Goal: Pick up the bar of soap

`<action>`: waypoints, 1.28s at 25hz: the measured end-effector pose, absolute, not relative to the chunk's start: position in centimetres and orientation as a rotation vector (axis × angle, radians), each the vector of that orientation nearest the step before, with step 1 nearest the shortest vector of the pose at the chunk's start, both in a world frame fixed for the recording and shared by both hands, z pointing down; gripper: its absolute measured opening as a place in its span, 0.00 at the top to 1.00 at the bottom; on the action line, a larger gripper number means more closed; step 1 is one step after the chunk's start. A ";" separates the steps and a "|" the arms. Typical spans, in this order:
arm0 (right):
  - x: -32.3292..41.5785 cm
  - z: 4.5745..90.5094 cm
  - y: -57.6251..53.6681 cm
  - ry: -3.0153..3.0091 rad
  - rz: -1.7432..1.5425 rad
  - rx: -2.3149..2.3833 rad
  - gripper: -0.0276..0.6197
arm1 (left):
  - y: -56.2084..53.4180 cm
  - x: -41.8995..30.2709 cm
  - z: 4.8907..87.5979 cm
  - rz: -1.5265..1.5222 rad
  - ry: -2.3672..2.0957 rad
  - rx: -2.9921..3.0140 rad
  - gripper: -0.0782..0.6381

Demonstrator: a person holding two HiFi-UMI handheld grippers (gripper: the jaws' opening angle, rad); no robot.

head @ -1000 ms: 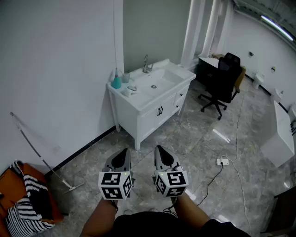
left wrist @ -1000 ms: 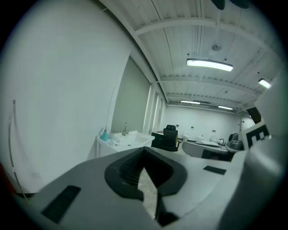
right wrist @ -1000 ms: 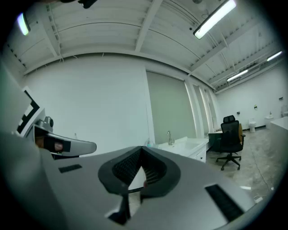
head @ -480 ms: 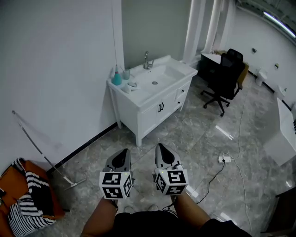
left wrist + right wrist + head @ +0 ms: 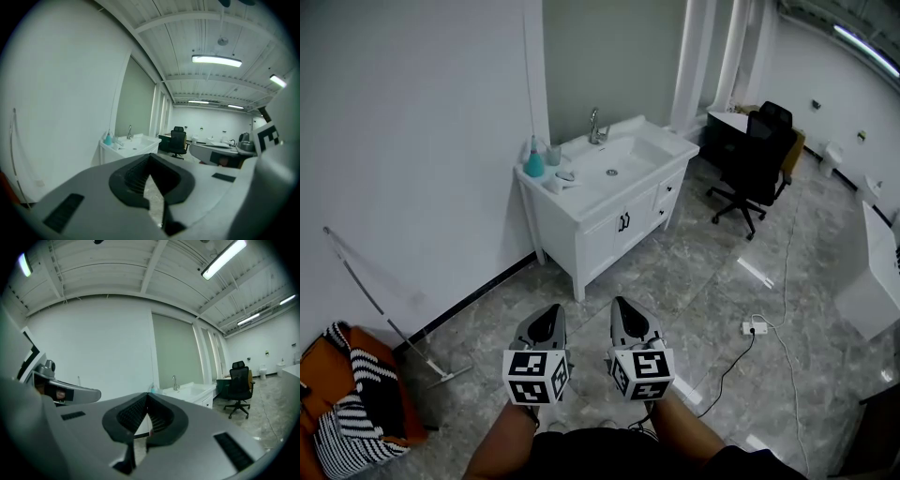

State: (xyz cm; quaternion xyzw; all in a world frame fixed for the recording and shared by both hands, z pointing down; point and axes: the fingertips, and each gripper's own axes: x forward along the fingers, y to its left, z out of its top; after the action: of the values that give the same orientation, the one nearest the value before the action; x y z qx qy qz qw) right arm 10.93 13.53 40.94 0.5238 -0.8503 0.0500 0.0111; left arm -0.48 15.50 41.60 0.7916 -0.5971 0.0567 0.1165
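Striped bag [image 5: 342,427], 8 o'clock, cut off by frame edge. Teal bottle [image 5: 534,167] and bar of soap [image 5: 566,176], too small to confirm, on white vanity table [image 5: 602,234], 12 o'clock. Left gripper [image 5: 547,317], right gripper [image 5: 624,309], 6 o'clock: jaws closed tight, empty; cubes [image 5: 534,377] carry black square markers. Office chair [image 5: 757,150], 2 o'clock.

Bright even light, ceiling tubes [image 5: 216,60]; floor [image 5: 694,272] glare; gripper views fisheye, corners black.

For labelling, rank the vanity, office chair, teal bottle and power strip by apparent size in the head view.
1. vanity
2. office chair
3. teal bottle
4. power strip, only slightly smaller than the bottle
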 end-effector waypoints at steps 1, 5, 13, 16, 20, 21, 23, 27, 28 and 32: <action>11.2 41.0 13.3 -2.652 0.153 1.630 0.95 | 15.3 -0.1 41.6 0.168 -1.749 2.319 0.88; 12.3 41.2 12.7 -2.656 0.140 1.608 0.95 | 14.4 1.1 41.7 0.171 -1.757 2.319 0.88; 13.1 41.5 11.1 -2.661 0.146 1.591 0.95 | 13.1 2.0 42.0 0.187 -1.771 2.313 0.88; 12.4 41.9 10.1 -2.660 0.145 1.579 0.95 | 12.1 1.7 42.6 0.186 -1.768 2.306 0.88; 11.2 42.2 8.2 -2.659 0.128 1.564 0.95 | 9.9 0.9 43.1 0.168 -1.762 2.304 0.88; 10.9 42.3 7.6 -2.659 0.125 1.564 0.95 | 9.2 0.7 43.2 0.164 -1.759 2.306 0.88; 10.3 42.5 6.2 -2.655 0.128 1.568 0.95 | 7.6 0.2 43.4 0.157 -1.749 2.312 0.88; 8.6 43.2 2.5 -2.632 0.112 1.562 0.95 | 3.2 -1.2 43.9 0.132 -1.727 2.313 0.88; 8.2 43.3 1.4 -2.625 0.111 1.562 0.95 | 2.1 -1.5 44.0 0.128 -1.720 2.314 0.88; 6.7 42.8 -3.2 -2.611 0.117 1.569 0.95 | -2.3 -2.9 43.8 0.116 -1.682 2.317 0.88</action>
State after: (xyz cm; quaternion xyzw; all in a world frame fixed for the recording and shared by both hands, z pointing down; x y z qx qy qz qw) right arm 6.65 -3.20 42.80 0.5142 -0.8556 0.0382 0.0465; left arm -2.91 -2.30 43.75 0.8010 -0.5813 0.0400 0.1376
